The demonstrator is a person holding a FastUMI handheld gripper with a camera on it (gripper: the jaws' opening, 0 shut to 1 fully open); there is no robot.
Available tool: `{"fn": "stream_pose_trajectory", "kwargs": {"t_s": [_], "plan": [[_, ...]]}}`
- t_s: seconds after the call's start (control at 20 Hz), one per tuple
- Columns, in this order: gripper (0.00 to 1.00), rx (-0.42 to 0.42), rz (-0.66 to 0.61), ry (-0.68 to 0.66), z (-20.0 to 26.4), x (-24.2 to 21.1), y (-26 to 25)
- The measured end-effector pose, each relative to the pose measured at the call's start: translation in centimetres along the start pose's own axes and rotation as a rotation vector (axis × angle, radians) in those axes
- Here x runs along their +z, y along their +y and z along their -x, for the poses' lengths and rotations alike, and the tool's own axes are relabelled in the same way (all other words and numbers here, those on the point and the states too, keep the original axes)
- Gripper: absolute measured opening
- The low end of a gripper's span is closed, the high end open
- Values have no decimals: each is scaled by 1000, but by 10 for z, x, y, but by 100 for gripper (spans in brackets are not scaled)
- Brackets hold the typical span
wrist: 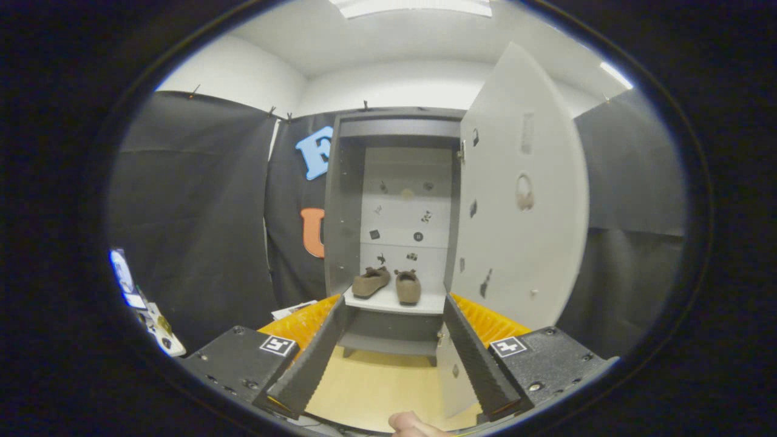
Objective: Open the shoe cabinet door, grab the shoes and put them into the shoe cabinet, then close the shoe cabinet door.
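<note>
Jaws: the gripper (394, 303) is seen with its two fingers (312, 358) spread wide apart, released, with nothing held between them.
Between the jaws: the lower part of the shoe cabinet (346, 200) and a stretch of pale wooden floor (376, 388) are framed in the gap.
Fingertip: part of a person's finger (413, 425) is seen at the near end of the gap, over the floor.
Shoes: a pair of brown shoes (391, 283) is set on the white shelf (388, 301) inside the cabinet, just beyond the fingertips; the left one is angled toward the shelf's left edge, the right one is pointed straight toward the shelf's front edge, and the two are kept slightly apart.
Cabinet interior: a white back panel (403, 212) dotted with small stickers is seen above the shoes.
Door: the cabinet door (522, 200) is swung fully open to the right, its inner face turned toward the camera, with a few small marks on it.
Surroundings: black cloth walls (194, 212) are hung on both sides of the cabinet.
</note>
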State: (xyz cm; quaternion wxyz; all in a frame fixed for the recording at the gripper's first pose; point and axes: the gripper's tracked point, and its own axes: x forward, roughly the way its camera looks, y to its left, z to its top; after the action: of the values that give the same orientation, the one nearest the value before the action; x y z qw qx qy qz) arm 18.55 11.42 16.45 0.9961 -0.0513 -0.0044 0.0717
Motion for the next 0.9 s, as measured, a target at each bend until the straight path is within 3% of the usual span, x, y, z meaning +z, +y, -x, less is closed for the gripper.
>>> {"fn": "stream_pose_trajectory", "kwargs": {"t_s": [0.25,0.5,0.75,0.9], "plan": [[100,-96,66,-69,91,3,-68],[100,-268,83,-92,137,-6,-153],[100,-392,82,-39,125,-30,-236],[100,-371,31,-8,82,-49,-270]]}}
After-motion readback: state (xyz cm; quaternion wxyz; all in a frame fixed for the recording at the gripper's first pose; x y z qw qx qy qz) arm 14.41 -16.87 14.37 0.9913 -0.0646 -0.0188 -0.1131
